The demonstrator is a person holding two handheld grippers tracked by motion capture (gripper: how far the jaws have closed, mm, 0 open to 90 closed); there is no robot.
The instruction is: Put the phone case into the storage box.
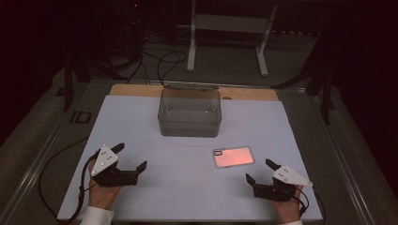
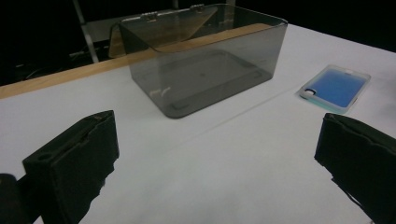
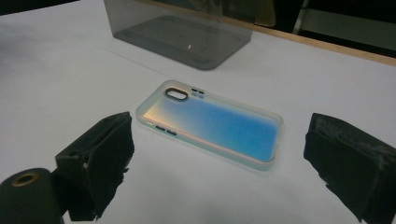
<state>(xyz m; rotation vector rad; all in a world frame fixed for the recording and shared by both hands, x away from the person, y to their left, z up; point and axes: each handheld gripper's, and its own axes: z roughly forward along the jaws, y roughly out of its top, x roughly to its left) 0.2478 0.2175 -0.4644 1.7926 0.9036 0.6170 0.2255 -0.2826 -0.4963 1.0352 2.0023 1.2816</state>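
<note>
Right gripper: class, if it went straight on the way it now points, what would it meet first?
Probably the phone case, lying flat on the white table just ahead of the open right gripper. The clear box stands beyond it.

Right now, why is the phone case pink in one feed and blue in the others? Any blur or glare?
High view: dim, dark surroundings; the phone case looks pink-orange. Left gripper view: the same case reads blue, so its finish shifts colour with the angle; the clear box is sharp, the near jaws soft. Right gripper view: case blue fading to pale gold, one small bright glint on the box floor, jaws blurred.
</note>
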